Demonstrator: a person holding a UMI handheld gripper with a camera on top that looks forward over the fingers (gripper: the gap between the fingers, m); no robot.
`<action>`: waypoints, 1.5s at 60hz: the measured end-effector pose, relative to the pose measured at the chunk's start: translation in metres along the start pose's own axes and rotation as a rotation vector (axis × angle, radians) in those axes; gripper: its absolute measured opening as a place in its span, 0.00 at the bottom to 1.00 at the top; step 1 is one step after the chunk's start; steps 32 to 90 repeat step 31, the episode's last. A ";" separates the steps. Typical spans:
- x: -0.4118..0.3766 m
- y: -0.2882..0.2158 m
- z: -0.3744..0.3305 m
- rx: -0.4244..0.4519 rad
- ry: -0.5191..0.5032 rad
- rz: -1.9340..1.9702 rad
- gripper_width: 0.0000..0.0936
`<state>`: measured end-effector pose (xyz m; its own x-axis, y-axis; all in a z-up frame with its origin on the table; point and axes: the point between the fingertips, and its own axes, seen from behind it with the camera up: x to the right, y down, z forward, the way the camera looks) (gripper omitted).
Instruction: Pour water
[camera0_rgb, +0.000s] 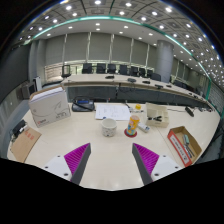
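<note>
A small white cup stands on the cream table, well beyond my fingers. Just right of it stands an orange-and-blue bottle-like thing, too small to make out. My gripper is open and empty, its two purple-padded fingers spread wide over bare table, short of the cup.
A white box stands at the left, a brown cardboard piece near the left edge. An orange-sided box lies at the right, a white carton behind it. Dark things lie beyond the cup. A curved desk with chairs runs behind.
</note>
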<state>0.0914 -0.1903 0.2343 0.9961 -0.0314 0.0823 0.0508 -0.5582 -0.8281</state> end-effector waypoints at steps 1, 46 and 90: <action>-0.004 0.003 -0.005 0.001 -0.001 -0.004 0.92; -0.028 0.019 -0.054 0.010 0.012 -0.042 0.91; -0.028 0.019 -0.054 0.010 0.012 -0.042 0.91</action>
